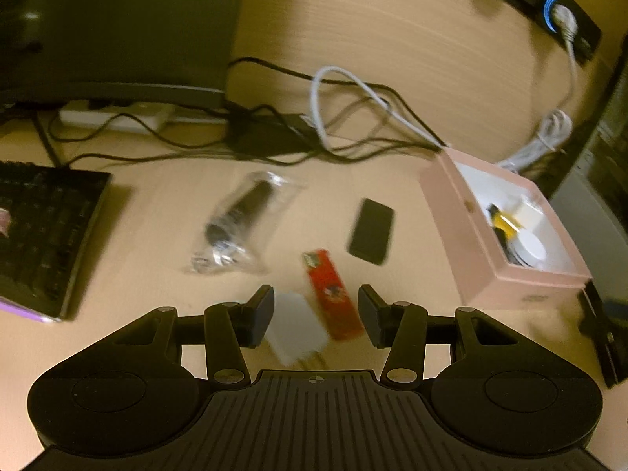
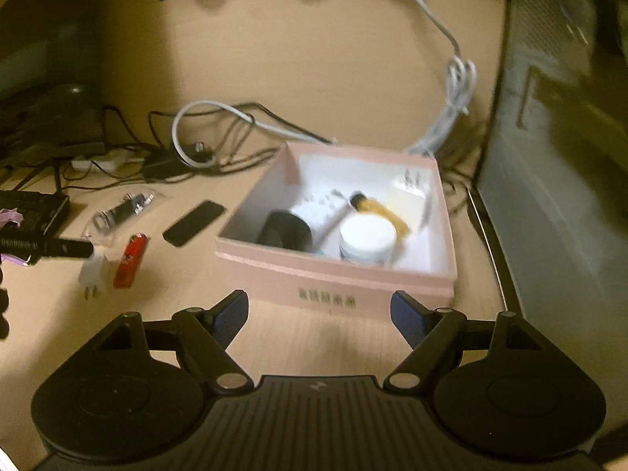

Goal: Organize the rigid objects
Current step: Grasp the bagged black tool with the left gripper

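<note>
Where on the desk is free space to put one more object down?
Bare desk lies between the keyboard and the bagged black item, and before the pink box near the right gripper. Crowded: cables, white charger, red lighter.

charger plug (image 1: 297,324) just left of lighter (image 1: 333,294) | flat slab (image 1: 371,230) behind lighter | bagged item (image 1: 239,221) left of slab | box (image 1: 471,235) right, jar (image 2: 367,238) inside | cables (image 1: 353,117) behind
</note>
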